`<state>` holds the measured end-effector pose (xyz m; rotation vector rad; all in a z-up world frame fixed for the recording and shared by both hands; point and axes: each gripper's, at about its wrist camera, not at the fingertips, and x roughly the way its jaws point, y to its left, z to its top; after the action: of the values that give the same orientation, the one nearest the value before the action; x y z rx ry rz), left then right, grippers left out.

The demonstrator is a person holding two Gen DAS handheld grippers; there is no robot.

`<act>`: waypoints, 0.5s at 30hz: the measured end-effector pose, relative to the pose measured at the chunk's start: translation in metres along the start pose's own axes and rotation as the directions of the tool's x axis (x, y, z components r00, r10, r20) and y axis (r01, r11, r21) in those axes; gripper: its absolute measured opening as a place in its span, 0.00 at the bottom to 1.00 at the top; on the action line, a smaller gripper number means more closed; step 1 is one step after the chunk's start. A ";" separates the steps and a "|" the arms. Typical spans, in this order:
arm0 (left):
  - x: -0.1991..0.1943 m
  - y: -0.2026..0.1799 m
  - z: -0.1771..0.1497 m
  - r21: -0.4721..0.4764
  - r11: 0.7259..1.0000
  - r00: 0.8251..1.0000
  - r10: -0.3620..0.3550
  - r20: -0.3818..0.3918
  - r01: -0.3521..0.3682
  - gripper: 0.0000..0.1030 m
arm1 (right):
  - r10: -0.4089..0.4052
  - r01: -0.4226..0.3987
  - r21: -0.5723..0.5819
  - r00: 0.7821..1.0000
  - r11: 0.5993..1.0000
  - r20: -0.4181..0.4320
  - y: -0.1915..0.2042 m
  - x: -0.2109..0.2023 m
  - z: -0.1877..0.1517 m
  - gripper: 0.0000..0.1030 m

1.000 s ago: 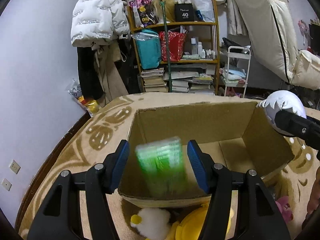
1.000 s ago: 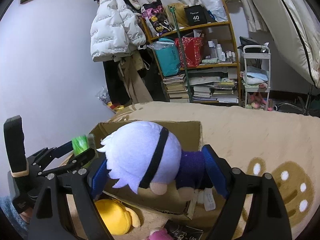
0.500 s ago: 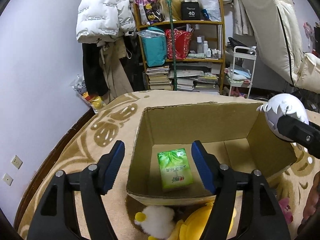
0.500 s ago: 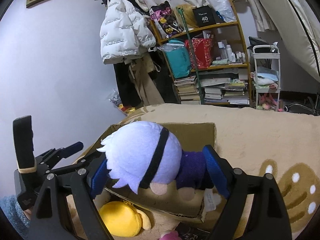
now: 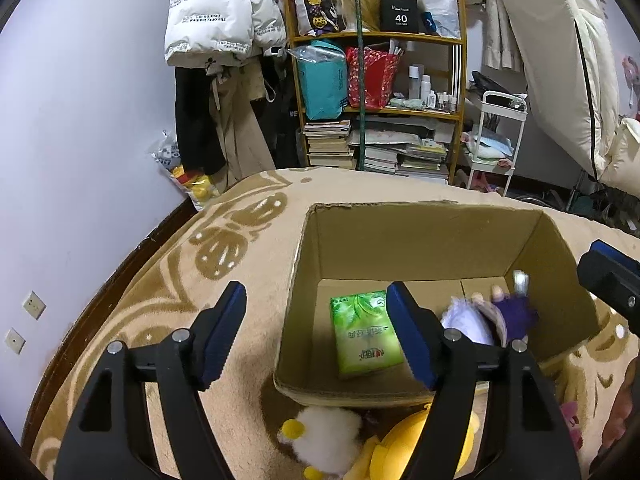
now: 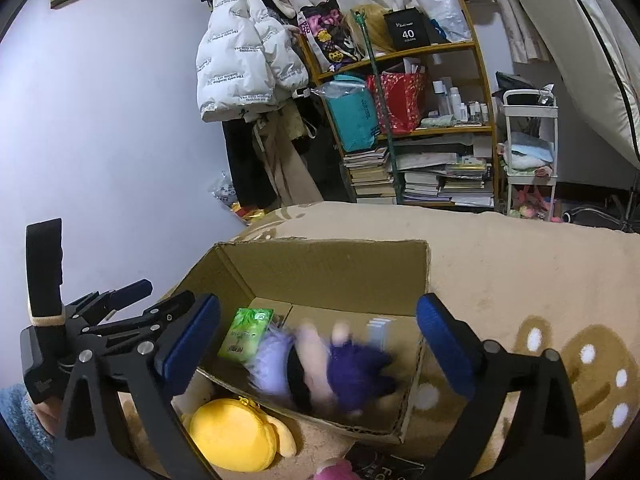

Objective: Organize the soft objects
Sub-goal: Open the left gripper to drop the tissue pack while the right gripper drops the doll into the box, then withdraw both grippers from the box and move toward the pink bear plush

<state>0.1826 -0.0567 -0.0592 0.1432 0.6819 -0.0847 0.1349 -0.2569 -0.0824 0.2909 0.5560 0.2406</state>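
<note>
Both sets of fingers are spread wide with nothing between them. On the left gripper (image 5: 316,334) the blue pads (image 5: 408,336) hang over the near-left corner of the cardboard box (image 5: 420,236), one pad outside the box's left wall and one over its floor. The right gripper (image 6: 318,348) hovers over the box's near edge, jaws gaping across most of its width.

Inside the box, the green tissue pack (image 5: 366,334) lies flat on the floor toward the left wall. Just to the right of it is the plush doll (image 6: 320,368), pale lavender hair, black band, purple body. It's motion-blurred in the right wrist view, so I can't tell exactly how it's lying.

Outside the box, right against its near wall, there's a yellow plush (image 6: 230,434) and a white fluffy toy (image 5: 330,434) sitting on the tan patterned rug (image 5: 192,280). A pink toy (image 6: 334,472) peeks in near the box's front-right corner.
</note>
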 end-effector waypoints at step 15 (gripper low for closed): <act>-0.032 0.011 0.000 0.027 1.000 1.000 0.013 0.021 -0.013 0.92 | -0.063 0.063 -0.005 0.998 0.998 0.032 -0.001 -0.022 0.005 1.00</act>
<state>0.1589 -0.0450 -0.0380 0.1722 0.6592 -0.0826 0.1203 -0.2655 -0.0679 0.2701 0.5324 0.1762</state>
